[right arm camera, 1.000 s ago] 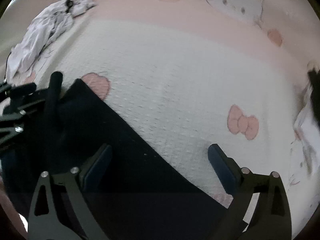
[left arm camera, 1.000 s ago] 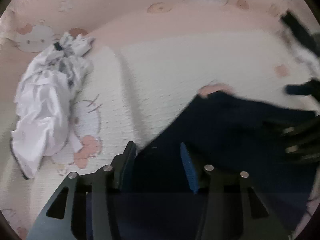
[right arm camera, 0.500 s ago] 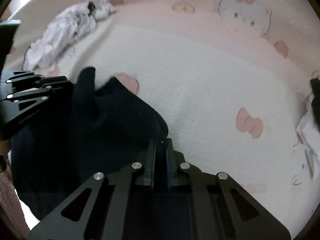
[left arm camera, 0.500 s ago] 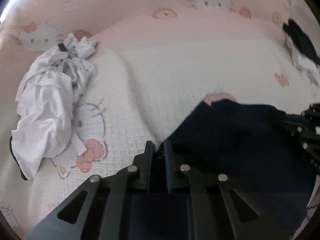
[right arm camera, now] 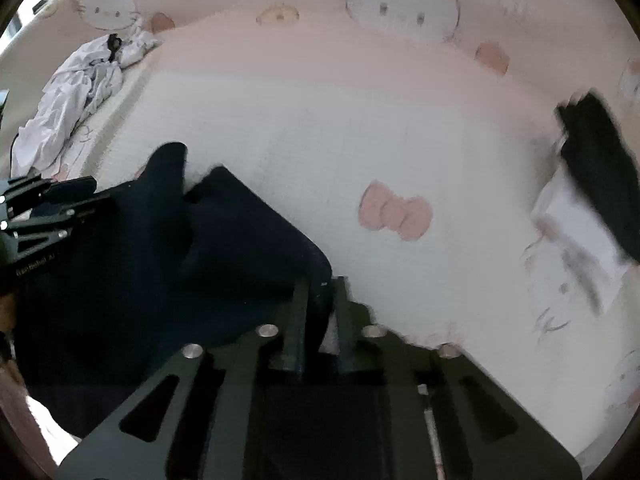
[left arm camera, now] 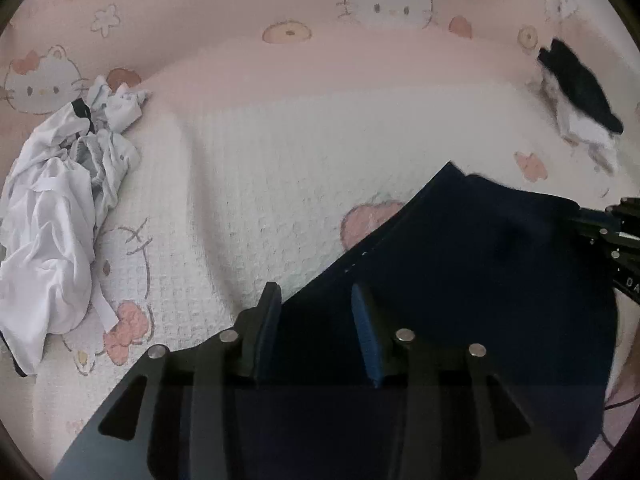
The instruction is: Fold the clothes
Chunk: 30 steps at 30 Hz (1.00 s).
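navy garment (left arm camera: 460,280): soft, light, limp, on bed (left arm camera: 280,168) near edge | left gripper (left arm camera: 316,320) jaws parted above its hem | right gripper (right arm camera: 318,312) jaws pinching its corner | grip corners, hems

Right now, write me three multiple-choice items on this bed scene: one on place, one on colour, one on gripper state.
1. Where does the crumpled white garment lie in the left wrist view?
A. far left of the bedspread
B. on the navy cloth
C. between the fingers

2. What colour is the flat garment being folded?
A. red
B. dark navy
C. yellow

3. How do the grippers stand?
A. both open
B. both shut
C. left gripper open, right gripper shut on cloth

A: it lies heaped at the left edge. B: dark blue cloth. C: left fingers gape; right ones pinch the corner.
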Tool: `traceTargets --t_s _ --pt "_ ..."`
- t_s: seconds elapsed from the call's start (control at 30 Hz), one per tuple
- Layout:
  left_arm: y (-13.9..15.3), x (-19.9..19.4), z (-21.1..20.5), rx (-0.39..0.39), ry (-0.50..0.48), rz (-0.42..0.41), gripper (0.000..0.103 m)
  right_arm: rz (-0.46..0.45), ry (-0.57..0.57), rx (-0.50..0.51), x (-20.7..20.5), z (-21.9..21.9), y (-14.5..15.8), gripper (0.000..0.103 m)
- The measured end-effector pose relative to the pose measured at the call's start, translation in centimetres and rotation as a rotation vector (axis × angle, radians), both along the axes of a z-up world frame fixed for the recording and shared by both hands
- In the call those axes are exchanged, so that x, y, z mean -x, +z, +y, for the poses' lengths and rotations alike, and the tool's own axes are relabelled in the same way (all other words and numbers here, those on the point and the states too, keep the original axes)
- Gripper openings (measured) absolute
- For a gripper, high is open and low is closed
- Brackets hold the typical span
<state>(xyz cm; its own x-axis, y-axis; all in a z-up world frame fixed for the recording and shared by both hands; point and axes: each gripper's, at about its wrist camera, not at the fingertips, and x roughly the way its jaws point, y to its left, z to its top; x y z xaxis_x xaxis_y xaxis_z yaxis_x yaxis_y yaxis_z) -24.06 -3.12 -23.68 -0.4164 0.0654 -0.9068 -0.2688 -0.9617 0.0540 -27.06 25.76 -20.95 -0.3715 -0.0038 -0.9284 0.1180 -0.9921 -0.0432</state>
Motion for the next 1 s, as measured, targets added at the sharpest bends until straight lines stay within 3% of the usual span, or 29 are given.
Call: traceTargets --t_s 0.07,0.2,0.33,0.43,0.5,0.57,0.7,0.8,0.87,0.97,1.0 --pt "0.1 0.0 -0.1 0.016 0.010 0.002 0.042 -0.008 -0.043 -0.003 0.4 0.4 -0.3 0.033" --pt "0.6 0.3 -1.0 0.096 0.080 0.006 0.042 0.097 -0.078 0.093 -0.1 0.8 2.5 0.039" --pt "3.0 -1.3 -2.6 0.032 0.139 -0.003 0.042 0.087 -0.108 0.102 -1.6 0.2 3.2 0.039" --pt "4.2 -3.0 -5.7 -0.004 0.264 -0.012 0.043 0.077 -0.165 0.059 -3.2 -0.1 3.1 0.040" --pt "3.8 -2.8 -9.4 -0.065 0.373 -0.050 0.047 0.042 -0.276 0.094 -6.0 4.2 3.8 0.058" --pt "2.2 -2.3 -13.2 -0.100 0.461 -0.101 0.048 0.005 -0.386 0.132 -8.1 7.8 3.4 0.060" --pt "0.0 -2.8 -15.7 -0.153 0.534 -0.183 0.049 -0.082 -0.569 0.261 -8.4 13.2 0.9 0.060" --pt "-0.1 -2.9 -15.4 -0.146 0.555 -0.157 0.049 -0.124 -0.587 0.410 -8.6 14.0 -0.4 0.060" --pt "-0.2 -2.9 -14.7 -0.144 0.532 -0.146 0.049 -0.140 -0.536 0.417 -8.6 12.9 -0.7 0.060" --pt "-0.1 -2.9 -13.3 -0.139 0.469 -0.135 0.044 -0.137 -0.431 0.327 -8.2 10.1 -0.6 0.058" --pt "0.0 -3.0 -12.8 -0.136 0.445 -0.127 0.028 -0.134 -0.407 0.303 -8.2 9.5 -0.6 0.040"
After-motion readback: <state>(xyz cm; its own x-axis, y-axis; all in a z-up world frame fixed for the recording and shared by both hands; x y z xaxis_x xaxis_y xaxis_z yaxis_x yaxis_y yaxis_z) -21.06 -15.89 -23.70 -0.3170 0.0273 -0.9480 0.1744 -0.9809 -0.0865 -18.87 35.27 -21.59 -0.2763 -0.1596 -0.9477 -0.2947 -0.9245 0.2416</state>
